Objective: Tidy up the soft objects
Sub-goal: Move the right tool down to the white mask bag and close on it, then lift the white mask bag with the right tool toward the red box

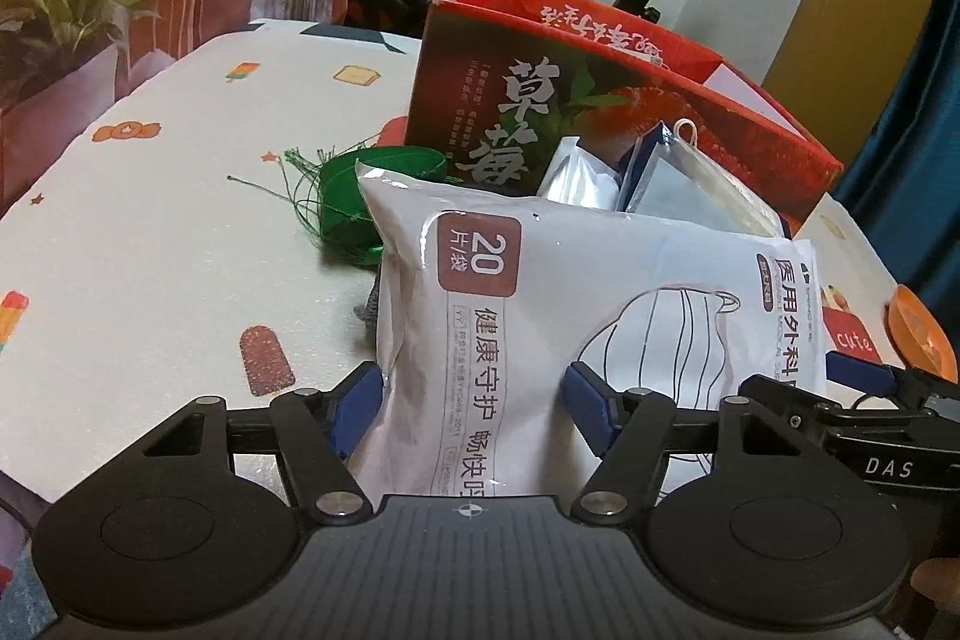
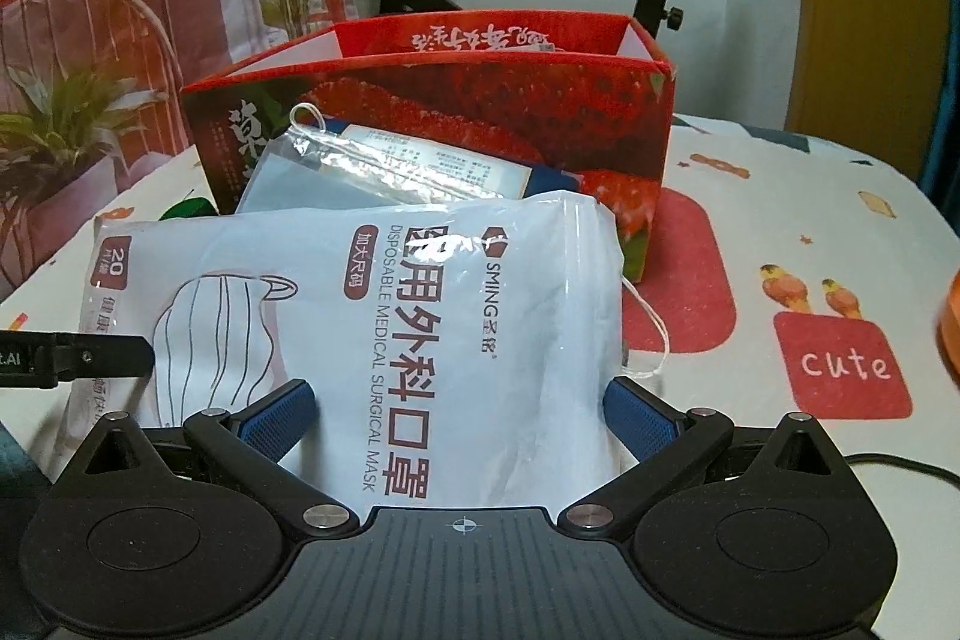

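While the white pack of surgical masks (image 2: 420, 340) lies on the patterned tablecloth (image 1: 150, 220) just before the red strawberry box (image 2: 480, 124), the left gripper (image 1: 474, 400) and right gripper (image 2: 459, 412) each straddle it, blue pads (image 2: 282, 418) pinching its sides; clear mask bags (image 2: 372, 172) lean behind.

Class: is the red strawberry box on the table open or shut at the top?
Open. The strawberry box shows its inner walls, with no lid across the top; what it holds cannot be told.
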### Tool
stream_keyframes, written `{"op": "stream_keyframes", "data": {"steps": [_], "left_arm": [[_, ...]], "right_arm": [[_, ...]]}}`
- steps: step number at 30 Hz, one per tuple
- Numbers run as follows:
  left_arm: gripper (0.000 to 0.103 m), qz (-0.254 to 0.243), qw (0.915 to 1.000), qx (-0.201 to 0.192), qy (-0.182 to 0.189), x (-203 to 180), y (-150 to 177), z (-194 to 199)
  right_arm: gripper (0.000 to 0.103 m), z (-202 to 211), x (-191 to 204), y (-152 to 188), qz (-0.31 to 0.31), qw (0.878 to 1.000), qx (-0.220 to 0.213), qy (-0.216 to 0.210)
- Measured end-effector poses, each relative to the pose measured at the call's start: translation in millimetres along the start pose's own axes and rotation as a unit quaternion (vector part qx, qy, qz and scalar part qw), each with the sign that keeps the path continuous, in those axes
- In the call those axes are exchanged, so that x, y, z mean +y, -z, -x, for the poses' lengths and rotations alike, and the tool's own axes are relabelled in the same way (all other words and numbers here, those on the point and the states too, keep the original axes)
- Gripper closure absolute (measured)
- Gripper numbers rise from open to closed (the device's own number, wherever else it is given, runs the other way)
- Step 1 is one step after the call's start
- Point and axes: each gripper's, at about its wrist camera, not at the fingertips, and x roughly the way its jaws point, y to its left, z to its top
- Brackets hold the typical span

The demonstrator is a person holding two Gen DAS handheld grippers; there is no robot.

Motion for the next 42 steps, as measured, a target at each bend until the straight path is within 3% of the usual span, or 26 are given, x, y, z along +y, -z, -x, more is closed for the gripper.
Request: {"op": "stream_keyframes", "data": {"steps": [10, 19, 42], "left_arm": [[0.039, -0.022, 0.9995, -0.002, 0.021, -9, 3, 1], [0.039, -0.032, 0.9988, -0.012, 0.034, -12, 5, 7], [0.039, -0.044, 0.9937, -0.083, 0.061, -20, -7, 36]], "right_arm": [[0.002, 5, 1, 2, -0.014, 1.0, 0.006, -0.026], [0.018, 27, 3, 0, -0.008, 1.0, -0.014, -0.019], [0.02, 73, 9, -24, 0.024, 0.998, -0.065, -0.007]]}}
